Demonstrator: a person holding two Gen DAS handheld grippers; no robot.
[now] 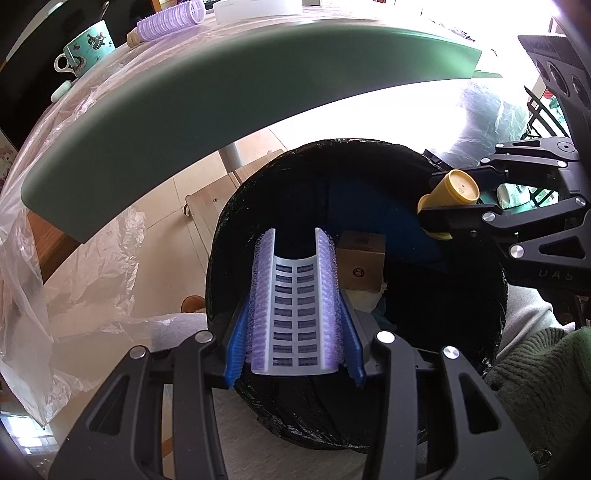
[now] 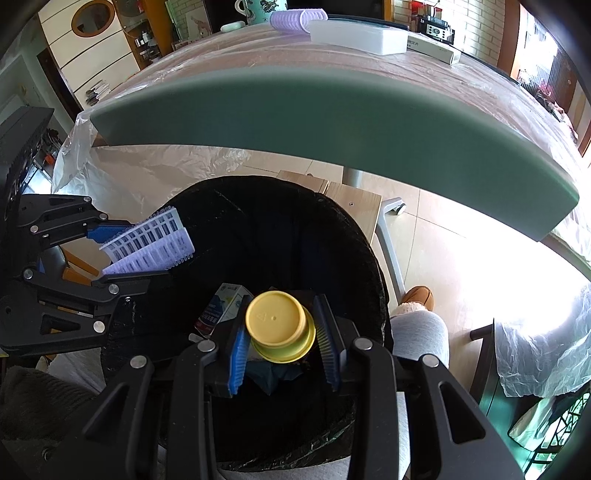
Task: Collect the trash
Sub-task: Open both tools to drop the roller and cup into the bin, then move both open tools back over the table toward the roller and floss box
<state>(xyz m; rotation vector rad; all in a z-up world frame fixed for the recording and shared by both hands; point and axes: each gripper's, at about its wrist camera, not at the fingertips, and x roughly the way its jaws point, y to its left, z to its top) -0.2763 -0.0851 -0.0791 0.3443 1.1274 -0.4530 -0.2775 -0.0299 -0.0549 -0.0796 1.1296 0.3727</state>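
Note:
In the left wrist view my left gripper point(image 1: 295, 295) is shut on a purple half hair roller point(image 1: 295, 314), a curved white grid with bristly sides, held over the black-lined trash bin point(image 1: 369, 155). At the right, my right gripper point(image 1: 443, 195) is shut on a yellow plastic cup point(image 1: 452, 190) above the bin's rim. The right wrist view shows the same yellow cup point(image 2: 279, 321), bottom facing the camera, clamped in the right gripper point(image 2: 282, 321) over the bin point(image 2: 362, 251). There the left gripper point(image 2: 147, 251) holds the roller half point(image 2: 151, 242) at the left.
A cardboard box point(image 1: 362, 266) and a blue-white carton point(image 2: 221, 306) lie in the bin. The green table edge point(image 2: 332, 122) overhangs it, draped in clear plastic. On the table are a teal mug point(image 1: 86, 48), a purple roller point(image 2: 295, 20) and a white box point(image 2: 358, 35). A person's grey knee point(image 2: 417, 332) is beside the bin.

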